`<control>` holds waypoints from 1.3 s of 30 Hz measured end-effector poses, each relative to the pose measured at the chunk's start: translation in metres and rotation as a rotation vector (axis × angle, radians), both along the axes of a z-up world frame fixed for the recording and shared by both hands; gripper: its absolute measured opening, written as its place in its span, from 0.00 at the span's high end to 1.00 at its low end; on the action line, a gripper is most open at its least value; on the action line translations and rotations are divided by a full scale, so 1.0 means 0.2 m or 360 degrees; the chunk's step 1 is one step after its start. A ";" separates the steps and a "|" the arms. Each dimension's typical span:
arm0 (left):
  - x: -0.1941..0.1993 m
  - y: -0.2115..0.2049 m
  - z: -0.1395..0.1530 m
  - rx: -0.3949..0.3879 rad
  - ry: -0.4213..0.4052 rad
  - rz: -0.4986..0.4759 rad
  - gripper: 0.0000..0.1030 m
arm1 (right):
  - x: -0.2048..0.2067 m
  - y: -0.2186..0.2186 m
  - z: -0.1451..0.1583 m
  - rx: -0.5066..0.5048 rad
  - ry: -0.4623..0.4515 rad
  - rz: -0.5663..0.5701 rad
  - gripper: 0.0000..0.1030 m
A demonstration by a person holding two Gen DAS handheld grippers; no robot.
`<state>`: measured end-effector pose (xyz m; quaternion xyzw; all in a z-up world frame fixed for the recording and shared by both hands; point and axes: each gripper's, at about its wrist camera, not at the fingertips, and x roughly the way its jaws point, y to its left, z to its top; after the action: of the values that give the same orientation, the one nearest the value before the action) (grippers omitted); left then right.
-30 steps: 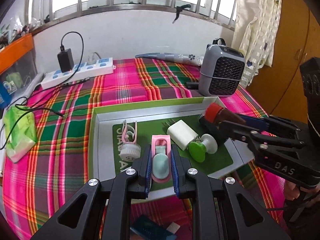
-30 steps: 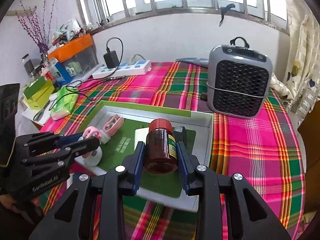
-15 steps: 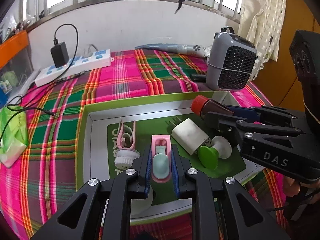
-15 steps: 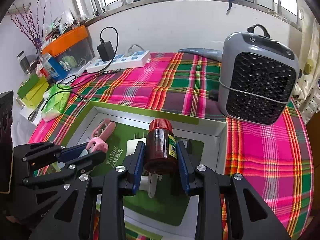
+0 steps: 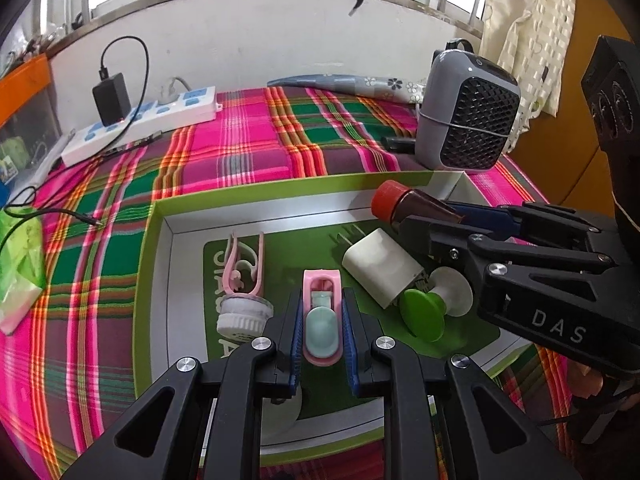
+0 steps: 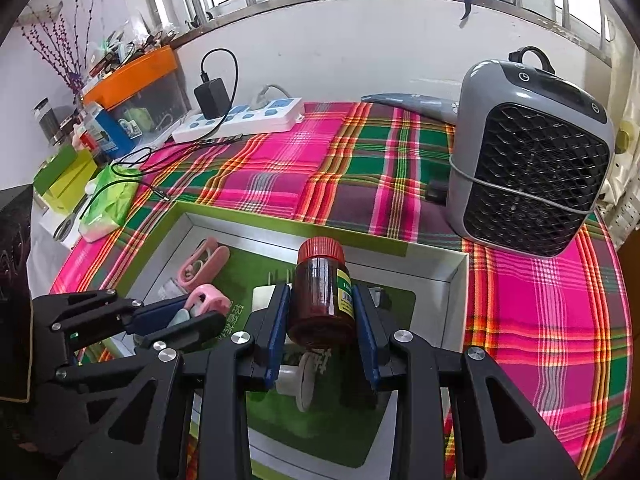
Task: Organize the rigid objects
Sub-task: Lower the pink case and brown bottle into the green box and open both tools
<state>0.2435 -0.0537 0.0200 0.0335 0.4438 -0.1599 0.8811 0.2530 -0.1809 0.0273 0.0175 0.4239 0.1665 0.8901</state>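
Observation:
A green-rimmed box tray (image 5: 160,240) lies on the plaid cloth; it also shows in the right wrist view (image 6: 432,258). My left gripper (image 5: 322,320) is shut on a pink and teal clip-like object (image 5: 322,316) above the tray's near part. My right gripper (image 6: 322,312) is shut on a brown bottle with a red cap (image 6: 322,292) above the tray's right part; the bottle also shows in the left wrist view (image 5: 404,204). In the tray lie a white charger block (image 5: 380,266), a green and white knob (image 5: 428,312), a pink clip (image 5: 244,266) and a white round part (image 5: 244,316).
A grey fan heater (image 6: 532,160) stands behind the tray at the right. A white power strip with a black adapter (image 5: 140,124) lies at the back left. A green tissue pack (image 6: 108,204) and boxes (image 6: 64,178) sit at the left edge.
Both grippers have moved forward over the tray with their objects held. The bottle now hangs further inside the tray's right part.

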 end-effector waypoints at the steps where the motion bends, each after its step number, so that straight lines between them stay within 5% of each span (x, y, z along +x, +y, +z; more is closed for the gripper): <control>1: 0.00 0.00 0.00 -0.0003 0.0006 0.0004 0.83 | 0.00 0.00 0.00 0.0002 0.0004 0.0005 0.68; 15: 0.01 -0.01 -0.03 0.0003 0.0030 0.0007 0.83 | 0.01 0.01 -0.04 0.0000 0.0036 -0.0005 0.68; 27: 0.00 -0.01 -0.03 0.0009 0.0024 -0.0002 0.68 | 0.00 0.01 -0.04 -0.0004 0.0031 -0.0011 0.68; 39: -0.04 0.00 0.00 0.0019 -0.0002 0.0021 0.67 | -0.01 -0.01 -0.03 0.0012 0.0024 -0.0023 0.65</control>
<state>0.2356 -0.0541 0.0194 0.0359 0.4444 -0.1514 0.8822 0.2512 -0.1819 0.0208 0.0251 0.4298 0.1616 0.8880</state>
